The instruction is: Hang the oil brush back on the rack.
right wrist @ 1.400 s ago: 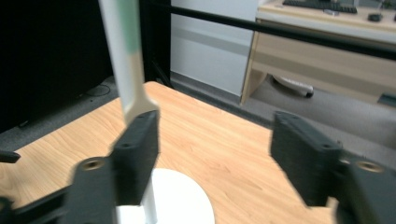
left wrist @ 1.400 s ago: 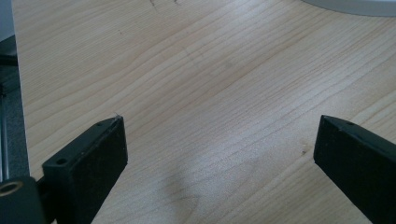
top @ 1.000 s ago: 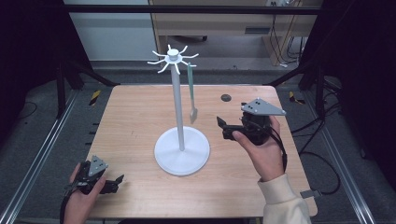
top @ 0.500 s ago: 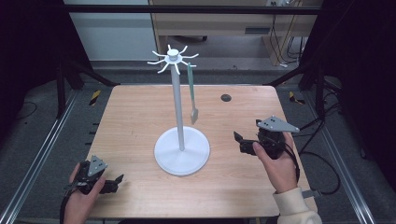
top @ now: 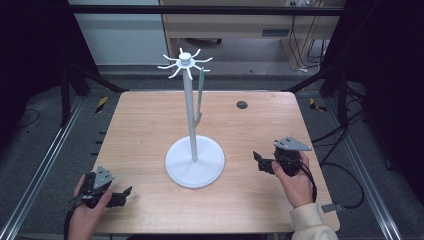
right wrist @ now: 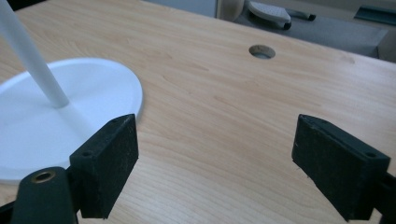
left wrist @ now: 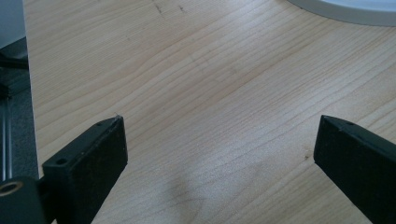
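From the high view, my left gripper (top: 122, 193) sits at the table's (top: 140, 130) near left corner and my right gripper (top: 257, 159) near the right edge, both low over the wood. Between them stands a white stand (top: 194, 155), round base and tall pole with hooks at the top; a slim green piece (top: 200, 95) hangs from one hook beside the pole. A small dark hole (top: 242, 105) lies farther back. In the left gripper view my jaws are spread wide over bare wood, the base's rim (left wrist: 345, 11) at the top edge. In the right gripper view my jaws gape apart with nothing between them, the base and pole (right wrist: 32, 56) to their left, the hole (right wrist: 261, 51) ahead.
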`<action>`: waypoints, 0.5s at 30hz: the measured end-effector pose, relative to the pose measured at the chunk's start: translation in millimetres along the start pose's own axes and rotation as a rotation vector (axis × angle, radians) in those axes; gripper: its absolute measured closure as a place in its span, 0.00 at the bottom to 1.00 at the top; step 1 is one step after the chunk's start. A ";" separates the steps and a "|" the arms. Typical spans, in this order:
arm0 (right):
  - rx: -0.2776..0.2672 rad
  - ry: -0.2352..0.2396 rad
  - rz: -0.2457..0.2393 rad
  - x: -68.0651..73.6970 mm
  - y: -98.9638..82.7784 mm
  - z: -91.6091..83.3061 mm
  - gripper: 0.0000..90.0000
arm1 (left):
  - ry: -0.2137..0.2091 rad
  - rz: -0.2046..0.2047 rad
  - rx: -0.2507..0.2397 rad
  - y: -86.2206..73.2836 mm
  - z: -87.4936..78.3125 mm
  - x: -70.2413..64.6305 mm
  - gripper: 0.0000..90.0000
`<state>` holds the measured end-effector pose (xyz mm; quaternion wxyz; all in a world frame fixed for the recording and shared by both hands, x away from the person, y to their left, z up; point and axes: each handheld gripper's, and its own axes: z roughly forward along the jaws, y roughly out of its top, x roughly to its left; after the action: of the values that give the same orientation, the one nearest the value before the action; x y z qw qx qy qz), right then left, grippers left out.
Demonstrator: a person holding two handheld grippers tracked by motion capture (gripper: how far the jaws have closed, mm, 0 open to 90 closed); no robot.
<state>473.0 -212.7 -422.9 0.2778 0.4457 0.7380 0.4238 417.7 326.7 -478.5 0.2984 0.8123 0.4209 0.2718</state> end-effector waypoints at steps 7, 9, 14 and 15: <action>0.025 -0.006 0.028 -4.4 -15.3 16.1 0.16 | -0.001 -0.002 -0.002 0.1 -0.1 0.0 0.03; 0.029 -0.010 0.033 -4.7 -19.3 20.0 0.16 | 0.000 -0.002 -0.002 0.1 -0.1 0.1 0.03; 0.034 -0.005 0.041 -5.8 -25.4 25.5 0.16 | -0.001 -0.001 -0.003 0.1 -0.2 0.2 0.03; 0.037 -0.003 0.048 -6.2 -26.6 26.2 0.16 | -0.001 -0.001 -0.003 0.2 -0.3 0.2 0.03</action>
<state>485.2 -214.8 -458.7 0.2603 0.4692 0.7343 0.4159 417.8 326.9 -478.1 0.3000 0.8118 0.4207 0.2719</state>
